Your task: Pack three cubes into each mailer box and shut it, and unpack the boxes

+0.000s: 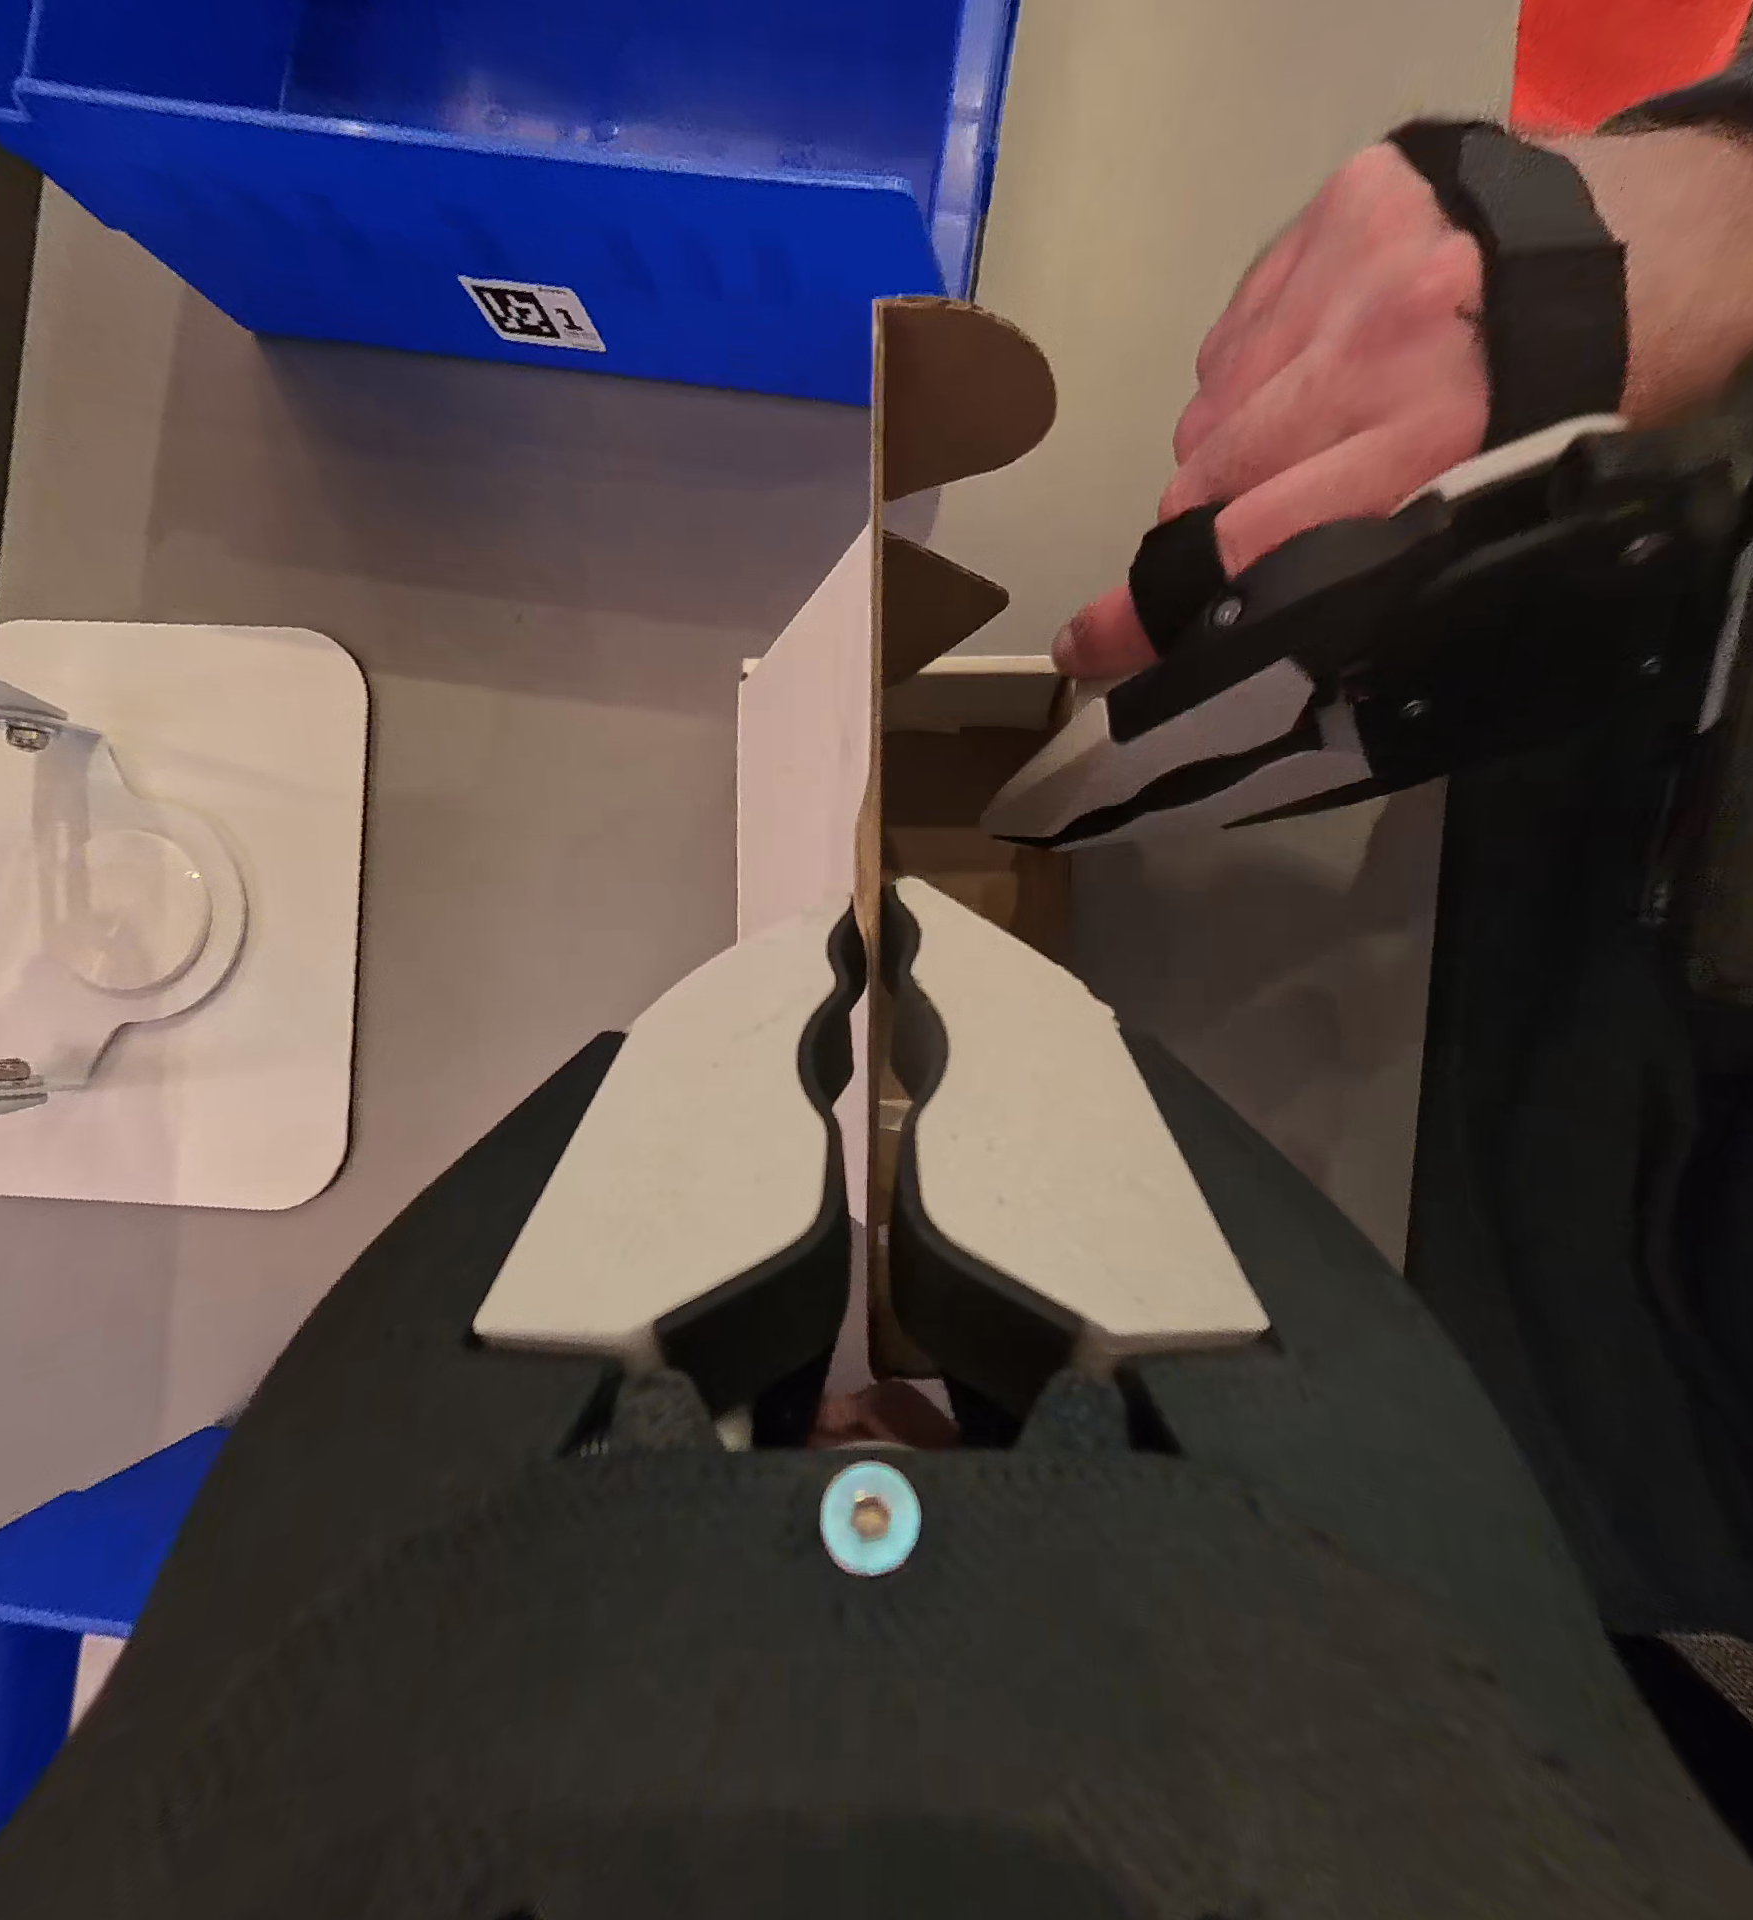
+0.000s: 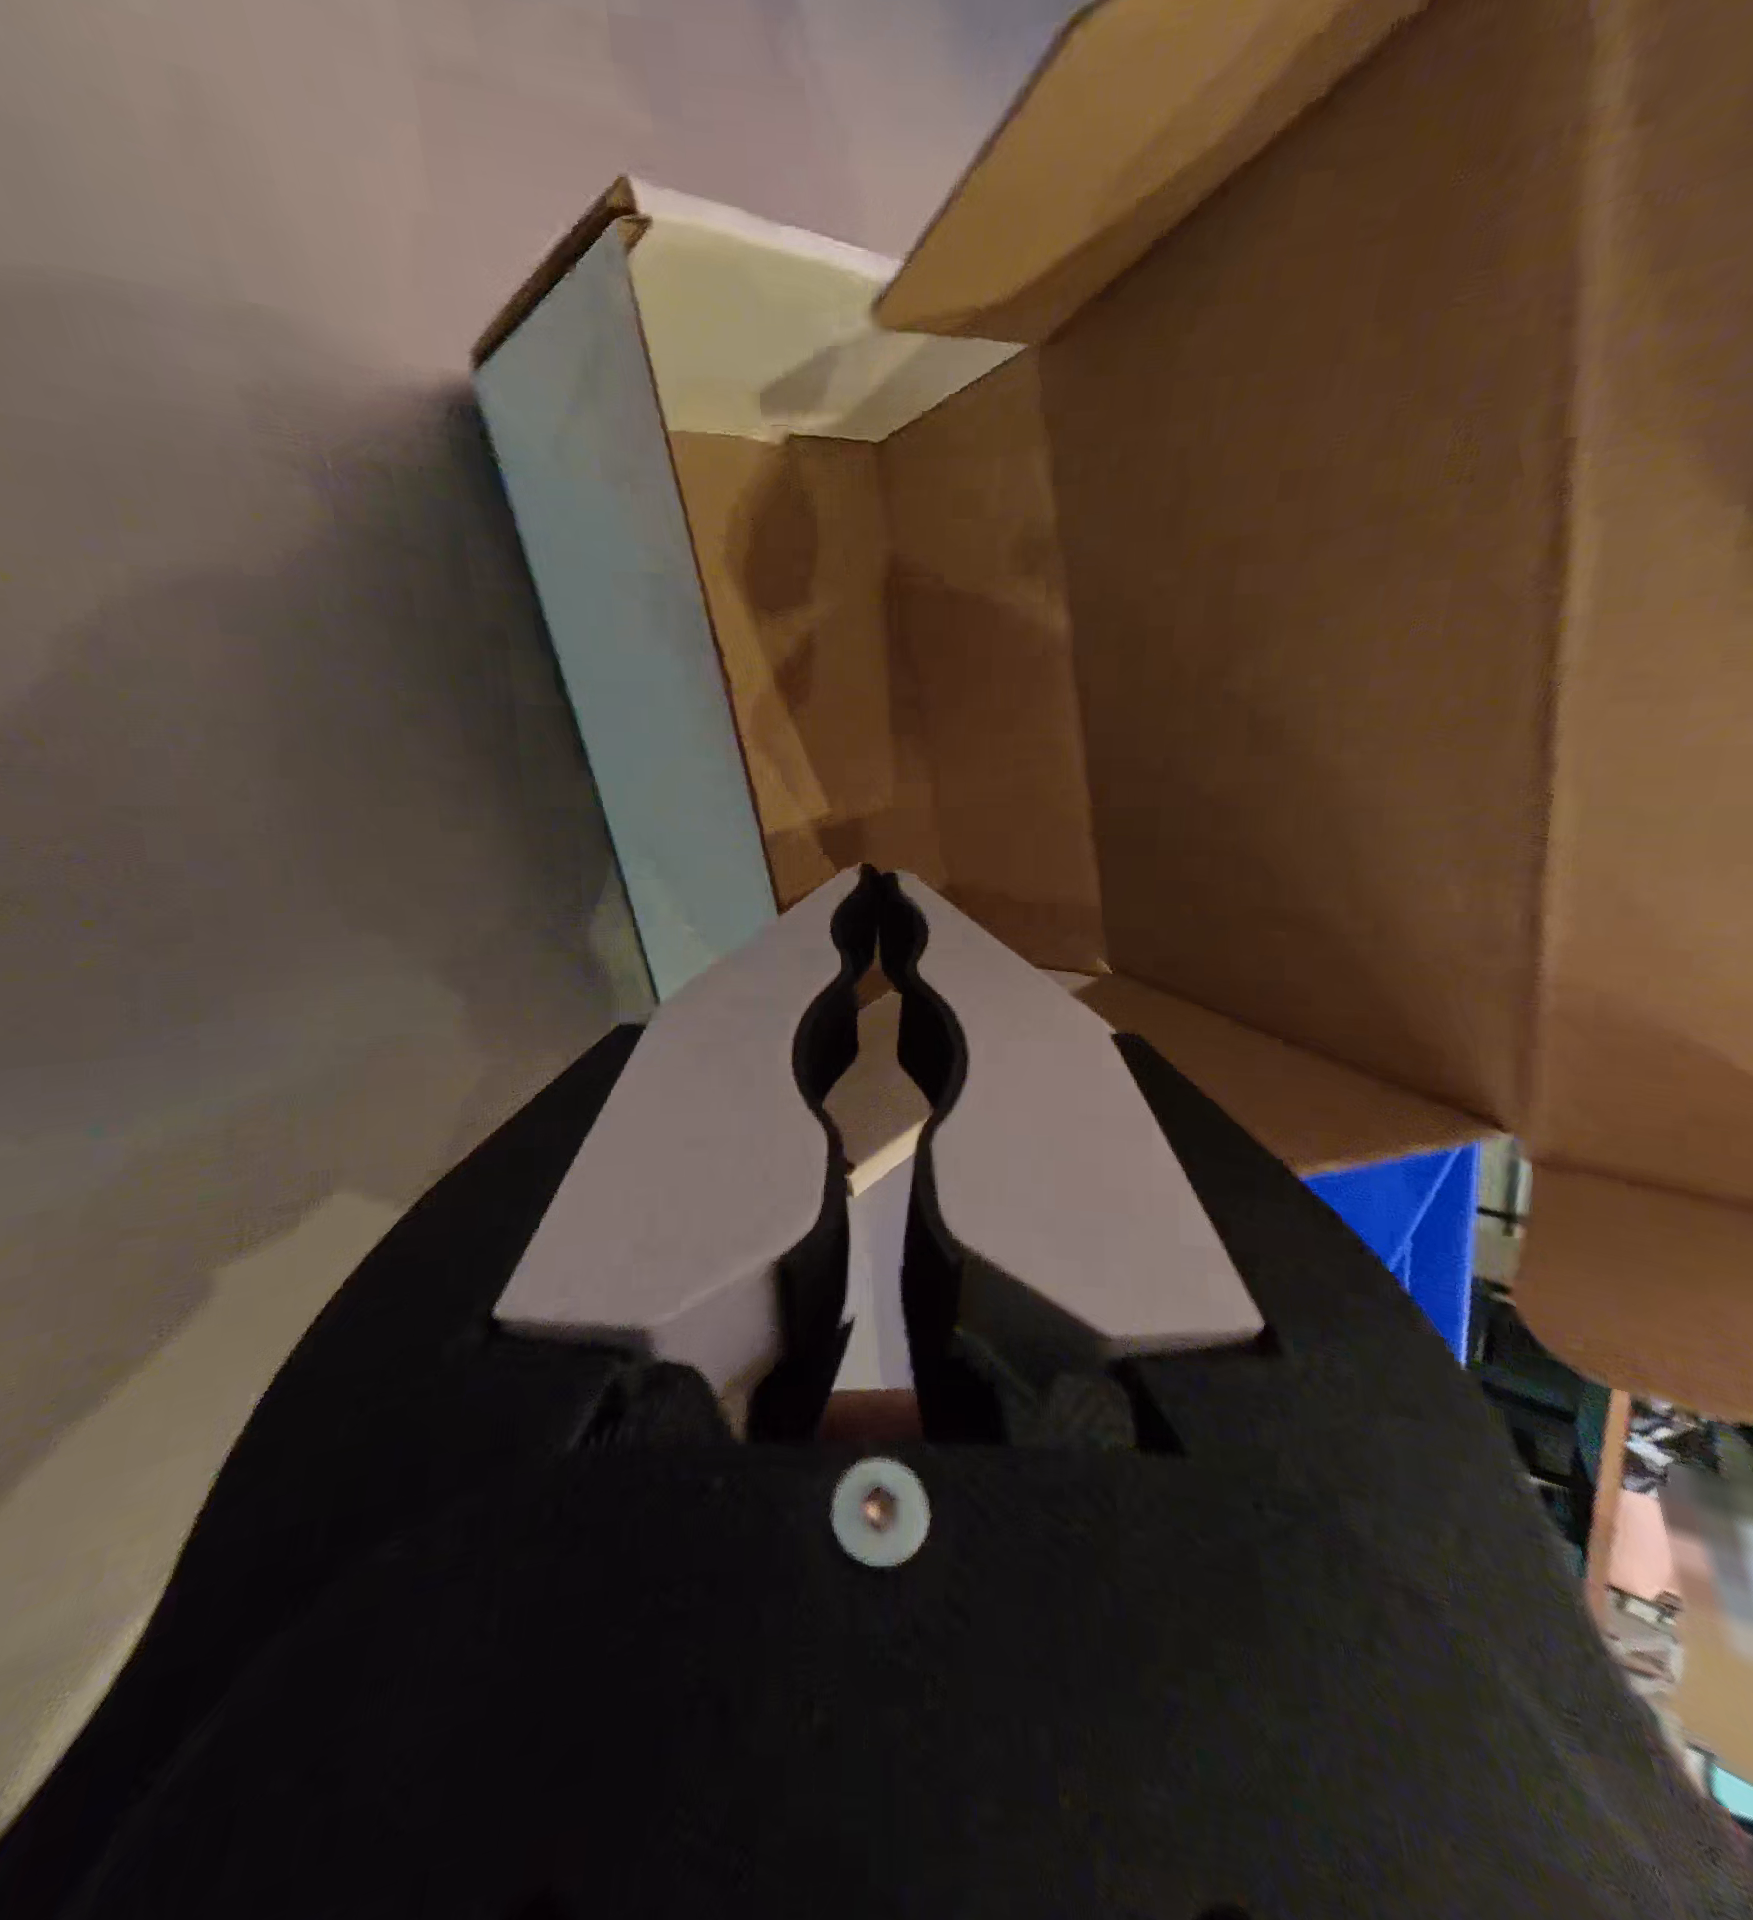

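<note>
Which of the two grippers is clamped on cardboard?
The left gripper: its fingers pinch the upright box lid. The right gripper is shut on nothing.

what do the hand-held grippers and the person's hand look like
Each hand-held gripper, left and right, has a black textured body, a pale round washer with a bolt, and two white fingers with wavy black pads. The hand wears a black wrist strap and a black finger loop, with a dark sleeve behind.
</note>
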Demonstrator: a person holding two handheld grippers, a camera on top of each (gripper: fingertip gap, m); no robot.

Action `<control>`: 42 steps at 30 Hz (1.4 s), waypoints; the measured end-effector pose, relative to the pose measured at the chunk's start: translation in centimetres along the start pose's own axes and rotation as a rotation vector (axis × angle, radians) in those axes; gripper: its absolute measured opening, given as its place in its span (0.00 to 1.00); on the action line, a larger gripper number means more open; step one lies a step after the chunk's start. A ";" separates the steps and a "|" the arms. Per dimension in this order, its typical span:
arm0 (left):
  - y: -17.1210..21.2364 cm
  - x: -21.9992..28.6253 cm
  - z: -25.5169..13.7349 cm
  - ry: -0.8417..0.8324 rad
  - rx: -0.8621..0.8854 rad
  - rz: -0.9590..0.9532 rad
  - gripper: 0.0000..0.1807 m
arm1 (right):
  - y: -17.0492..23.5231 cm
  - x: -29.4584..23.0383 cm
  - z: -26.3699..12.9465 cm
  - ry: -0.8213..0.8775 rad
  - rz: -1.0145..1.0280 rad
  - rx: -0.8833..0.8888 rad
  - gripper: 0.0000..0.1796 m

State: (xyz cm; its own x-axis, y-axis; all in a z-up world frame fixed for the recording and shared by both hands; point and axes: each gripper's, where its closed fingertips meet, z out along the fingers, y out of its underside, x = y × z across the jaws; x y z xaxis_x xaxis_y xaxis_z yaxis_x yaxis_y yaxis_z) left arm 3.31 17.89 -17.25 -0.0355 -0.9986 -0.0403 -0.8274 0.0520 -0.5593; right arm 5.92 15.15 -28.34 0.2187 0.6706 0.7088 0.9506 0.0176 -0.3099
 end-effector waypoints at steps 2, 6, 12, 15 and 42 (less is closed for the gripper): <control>-0.2 -0.4 -0.1 -0.015 -0.001 0.006 0.01 | -0.1 -0.2 0.1 0.002 -0.008 0.008 0.00; -0.5 -2.0 -0.6 -0.064 -0.005 0.010 0.01 | -0.2 -0.3 0.2 0.005 -0.003 0.022 0.00; -0.5 -5.9 -0.7 -0.186 -0.060 0.029 0.01 | -0.3 -0.3 0.2 0.010 -0.011 0.032 0.00; -0.2 -7.7 -0.2 -0.242 -0.095 0.045 0.01 | -0.4 -0.3 0.2 0.011 -0.013 0.034 0.00; 5.8 -13.6 9.6 -0.500 -0.290 0.181 0.14 | -0.8 -0.5 1.0 0.023 -0.036 0.019 0.00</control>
State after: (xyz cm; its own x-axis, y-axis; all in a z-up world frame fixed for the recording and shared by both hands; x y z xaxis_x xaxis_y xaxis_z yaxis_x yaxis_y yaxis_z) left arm 4.39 31.93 -27.86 0.0195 -0.8434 -0.5369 -0.9543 0.1445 -0.2616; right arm 4.85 15.55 -29.07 0.1896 0.6522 0.7340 0.9536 0.0557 -0.2958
